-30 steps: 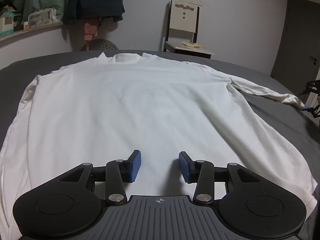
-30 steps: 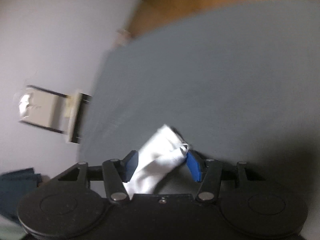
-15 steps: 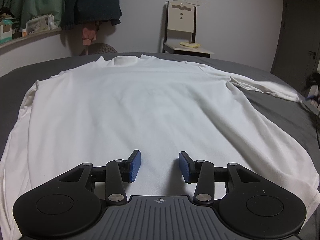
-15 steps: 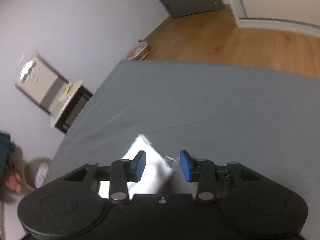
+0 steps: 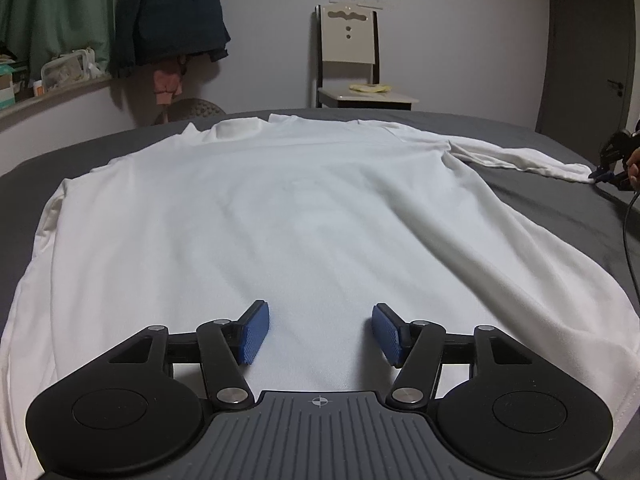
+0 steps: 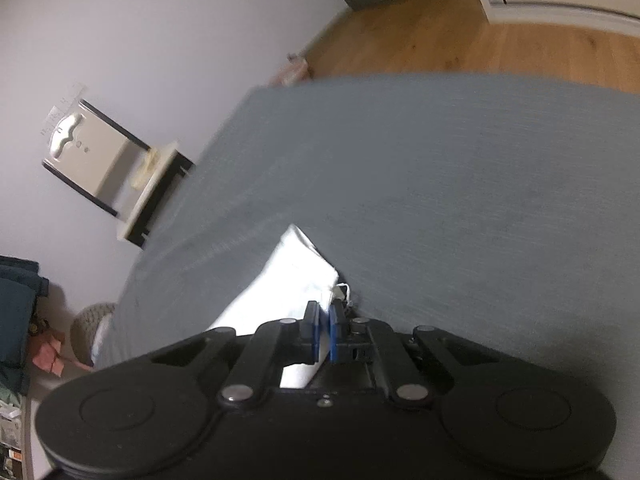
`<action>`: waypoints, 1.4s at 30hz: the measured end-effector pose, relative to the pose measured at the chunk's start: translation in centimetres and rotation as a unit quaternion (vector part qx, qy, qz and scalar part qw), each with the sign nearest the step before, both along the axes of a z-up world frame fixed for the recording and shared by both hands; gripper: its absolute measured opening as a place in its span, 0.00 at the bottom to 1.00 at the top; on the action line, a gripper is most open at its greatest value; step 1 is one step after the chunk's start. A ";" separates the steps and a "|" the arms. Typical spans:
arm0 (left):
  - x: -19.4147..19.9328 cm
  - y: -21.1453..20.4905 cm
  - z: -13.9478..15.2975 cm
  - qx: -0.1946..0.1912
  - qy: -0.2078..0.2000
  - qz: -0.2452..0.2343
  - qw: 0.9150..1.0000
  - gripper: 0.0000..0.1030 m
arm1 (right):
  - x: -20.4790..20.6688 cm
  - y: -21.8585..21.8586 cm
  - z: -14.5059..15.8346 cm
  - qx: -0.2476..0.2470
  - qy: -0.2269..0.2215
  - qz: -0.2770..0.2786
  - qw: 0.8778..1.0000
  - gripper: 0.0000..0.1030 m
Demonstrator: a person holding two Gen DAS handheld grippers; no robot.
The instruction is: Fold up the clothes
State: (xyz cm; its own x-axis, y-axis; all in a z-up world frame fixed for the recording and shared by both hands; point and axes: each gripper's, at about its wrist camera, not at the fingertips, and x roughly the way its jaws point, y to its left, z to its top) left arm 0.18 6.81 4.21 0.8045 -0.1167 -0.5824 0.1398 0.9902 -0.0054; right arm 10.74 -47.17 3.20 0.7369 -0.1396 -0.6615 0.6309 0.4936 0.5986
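- Left gripper [image 5: 320, 334] low over hem end of white long-sleeved shirt [image 5: 280, 208], fingers [image 5: 253, 334] spread wide apart, nothing between them, bare cloth showing in the gap. Same pose and same spread as a second ago and half a second ago; no change on this side.
- Shirt spread flat on grey bed [image 5: 560, 208], collar at far end, body broad and mostly smooth with shallow ripples. Left-hand sleeve lying along the body edge, no fold across the body visible.
- Right sleeve [image 5: 520, 162] drawn out sideways over the bed, cuff at far right beside right gripper [image 5: 608, 170].
- Right wrist view: right gripper [image 6: 325, 332] now shut tight on the cuff [image 6: 296, 272], blue fingers [image 6: 314, 332] pressed together with white cloth pinched between. Half a second ago those fingers stood apart, straddling the cuff; the closing is the change.
- Reading: sleeve end secured, so sleeve ready to be carried, probably inward across the body for a fold. Direction not settled by these views.
- Loose white thread at the cuff beside the fingers; grip looks near the cuff edge, some risk of slipping under pull.
- Beyond the bed: chair [image 5: 352, 64] against the wall, dark jacket [image 5: 168, 12] hanging, wood floor [image 6: 480, 40] past the bed edge.
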 end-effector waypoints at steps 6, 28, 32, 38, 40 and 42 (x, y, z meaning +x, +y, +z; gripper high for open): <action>-0.2 0.4 0.8 -0.015 0.000 -0.002 1.000 0.57 | -2.9 0.6 1.2 -0.078 -0.011 -0.005 0.997 0.05; -3.4 -6.7 1.3 -0.127 -0.029 -0.254 0.958 0.86 | 21.0 34.3 7.0 -0.202 0.012 0.545 0.813 0.36; -3.4 -7.5 0.3 -0.152 -0.010 -0.271 0.950 0.87 | 26.0 39.2 5.1 -0.225 0.052 0.566 0.792 0.35; -3.4 -8.7 -1.2 -0.188 0.018 -0.297 0.936 0.87 | 27.4 41.3 2.7 -0.210 0.079 0.588 0.777 0.24; -2.7 -8.6 -1.5 -0.200 0.024 -0.291 0.935 0.87 | 27.4 41.7 2.2 -0.210 0.087 0.599 0.768 0.16; -2.0 -8.8 -1.8 -0.205 0.027 -0.283 0.936 0.87 | 27.1 42.5 2.4 -0.239 0.083 0.603 0.756 0.09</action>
State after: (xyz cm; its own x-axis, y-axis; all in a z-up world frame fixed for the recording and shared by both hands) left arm -1.81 -1.97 2.39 0.5164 -0.7386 -0.4334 0.6302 0.6704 -0.3917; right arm 37.88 -4.66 5.57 0.4312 0.3152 -0.8454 -0.4041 0.9052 0.1314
